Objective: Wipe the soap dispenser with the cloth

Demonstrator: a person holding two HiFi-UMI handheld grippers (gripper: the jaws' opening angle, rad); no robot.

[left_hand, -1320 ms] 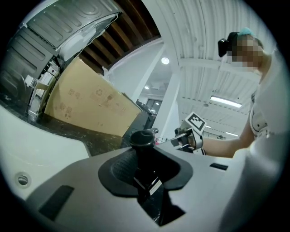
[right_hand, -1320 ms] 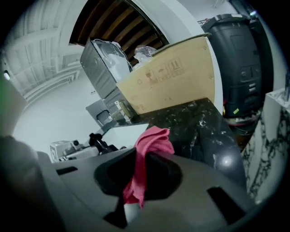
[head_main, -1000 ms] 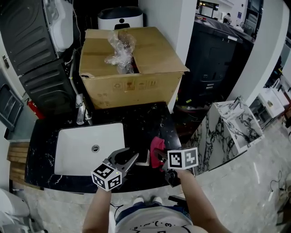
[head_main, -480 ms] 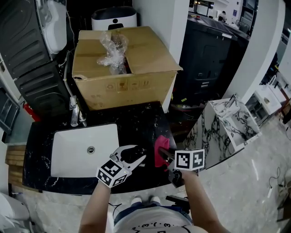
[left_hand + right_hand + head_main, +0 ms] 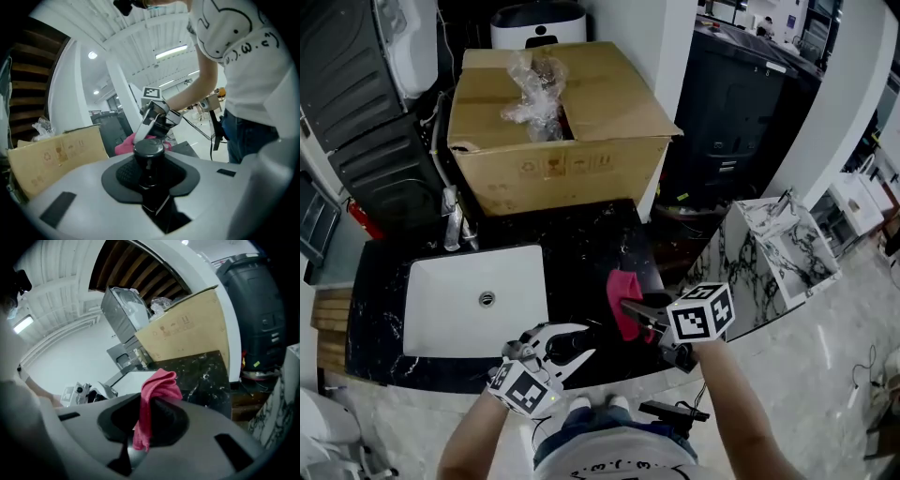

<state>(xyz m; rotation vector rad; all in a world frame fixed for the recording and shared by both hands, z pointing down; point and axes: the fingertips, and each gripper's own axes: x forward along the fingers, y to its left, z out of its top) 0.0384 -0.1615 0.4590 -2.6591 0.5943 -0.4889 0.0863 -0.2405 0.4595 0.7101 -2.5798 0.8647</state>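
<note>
In the head view my left gripper (image 5: 565, 345) hangs over the counter's near edge, and a dark soap dispenser (image 5: 566, 344) sits between its white jaws. In the left gripper view the dispenser (image 5: 149, 152) is a black cylinder with the pads pressed on it. These jaws have just been closing on it. My right gripper (image 5: 636, 311) is to the right, shut on a pink cloth (image 5: 622, 300). The cloth (image 5: 157, 388) drapes over its jaws in the right gripper view. The cloth (image 5: 124, 144) hangs just behind the dispenser, not touching it.
A black marble counter (image 5: 595, 244) holds a white sink (image 5: 441, 300) with a faucet (image 5: 455, 230) on the left. A large cardboard box (image 5: 562, 122) stands at the back. A marble-patterned cabinet (image 5: 773, 253) is off to the right.
My left gripper has rolled and drawn back toward the counter's near edge with the dispenser. My right gripper has risen a little with the cloth.
</note>
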